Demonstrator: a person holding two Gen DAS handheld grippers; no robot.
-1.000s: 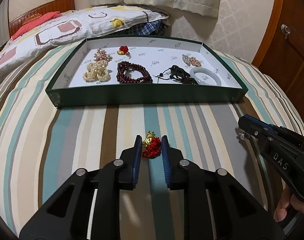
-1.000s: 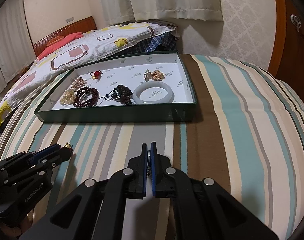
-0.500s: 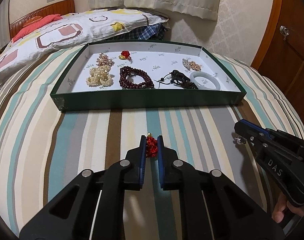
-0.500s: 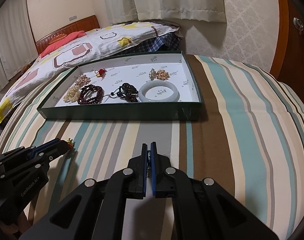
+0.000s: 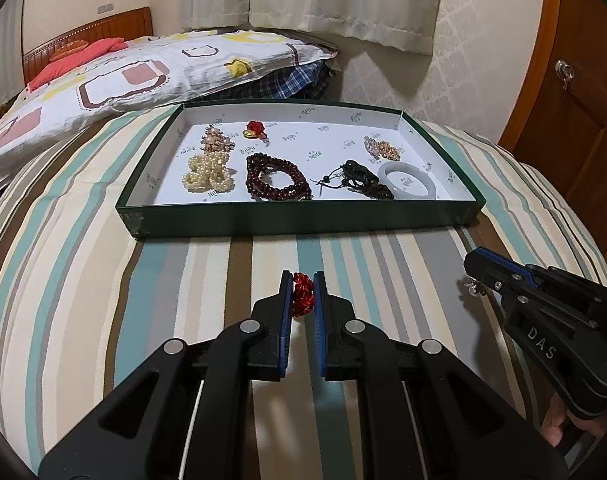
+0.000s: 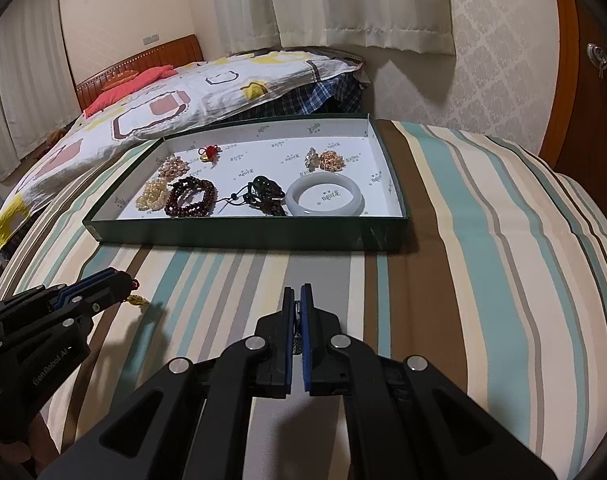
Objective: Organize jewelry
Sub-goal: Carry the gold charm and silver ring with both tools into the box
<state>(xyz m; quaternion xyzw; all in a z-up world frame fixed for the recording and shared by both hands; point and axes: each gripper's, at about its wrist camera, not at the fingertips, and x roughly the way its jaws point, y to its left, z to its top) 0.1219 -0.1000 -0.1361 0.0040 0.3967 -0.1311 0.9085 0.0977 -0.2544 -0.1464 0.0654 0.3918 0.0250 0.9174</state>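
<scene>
Left gripper (image 5: 302,294), jewelry-filled tray (image 5: 299,222) beyond

Bed (image 5: 103,280) covered in a striped spread of teal, cream, brown and grey bands running near to far. A shallow dark green tray (image 5: 303,222) with a white lining lay flat on the spread, toward the far side, roughly centred. Far left of the tray, a white quilt (image 5: 143,76) with square patterns lay bunched on the bed, a plaid cloth (image 5: 295,80) showing under its right end. A red pillow (image 6: 131,86) rested by the wooden headboard (image 6: 163,50).
</scene>
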